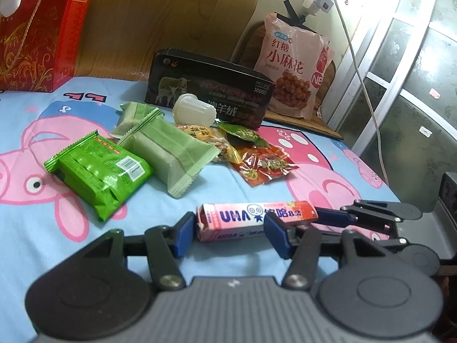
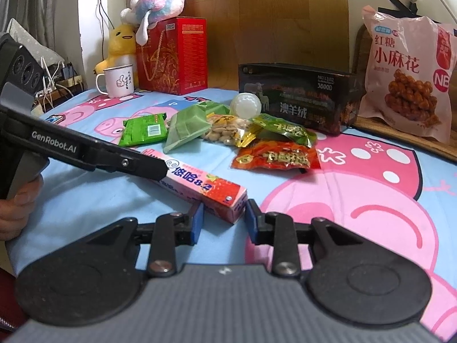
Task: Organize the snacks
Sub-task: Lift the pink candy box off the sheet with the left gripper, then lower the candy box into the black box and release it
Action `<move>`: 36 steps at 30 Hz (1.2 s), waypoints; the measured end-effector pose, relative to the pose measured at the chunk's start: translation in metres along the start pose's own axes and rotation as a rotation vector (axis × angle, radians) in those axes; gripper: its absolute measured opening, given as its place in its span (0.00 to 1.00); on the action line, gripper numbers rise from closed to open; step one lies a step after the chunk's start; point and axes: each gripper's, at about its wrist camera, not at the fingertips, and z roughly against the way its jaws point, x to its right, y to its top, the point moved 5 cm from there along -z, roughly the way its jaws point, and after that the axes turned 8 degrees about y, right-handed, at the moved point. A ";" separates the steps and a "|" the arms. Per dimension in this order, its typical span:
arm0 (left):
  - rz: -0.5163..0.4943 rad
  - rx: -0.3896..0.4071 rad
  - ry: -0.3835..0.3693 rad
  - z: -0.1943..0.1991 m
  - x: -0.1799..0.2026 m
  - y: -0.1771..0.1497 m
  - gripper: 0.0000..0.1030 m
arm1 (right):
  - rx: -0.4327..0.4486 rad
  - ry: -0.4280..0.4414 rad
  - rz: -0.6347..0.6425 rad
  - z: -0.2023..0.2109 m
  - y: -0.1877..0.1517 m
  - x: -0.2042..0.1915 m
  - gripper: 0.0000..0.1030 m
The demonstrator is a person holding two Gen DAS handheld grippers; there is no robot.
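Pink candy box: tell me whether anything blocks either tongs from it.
Nothing visible does. The pink candy box already lies between the open left tongs, and its strawberry end sits in the gap of the open right tongs. The snack pile lies farther back.

pink candy box (image 1: 257,220), perhaps strawberry-printed; blue tongs (image 1: 231,233).

Landmark: the pink candy box (image 1: 255,221). Bare bed sheet (image 1: 34,245) lies open to its left and right. Behind it, a strip of sheet separates it from the snack pile (image 1: 182,148). Beyond the pile, the black carton (image 1: 208,88) blocks passage. The right tool (image 1: 368,217) occupies the box's right end.
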 end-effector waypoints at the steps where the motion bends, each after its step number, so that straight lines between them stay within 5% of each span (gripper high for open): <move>1: -0.003 0.002 0.002 0.000 0.000 0.000 0.51 | -0.001 -0.002 0.007 -0.001 0.000 -0.001 0.37; 19: -0.003 0.052 -0.009 0.007 0.003 0.013 0.48 | 0.031 -0.045 0.035 0.005 0.005 -0.006 0.33; 28: -0.050 0.157 -0.006 -0.019 0.012 0.119 0.50 | 0.186 -0.088 0.062 -0.001 0.080 0.045 0.33; 36: -0.046 0.185 0.089 -0.097 0.004 0.207 0.51 | 0.175 -0.172 0.037 -0.069 0.152 0.118 0.34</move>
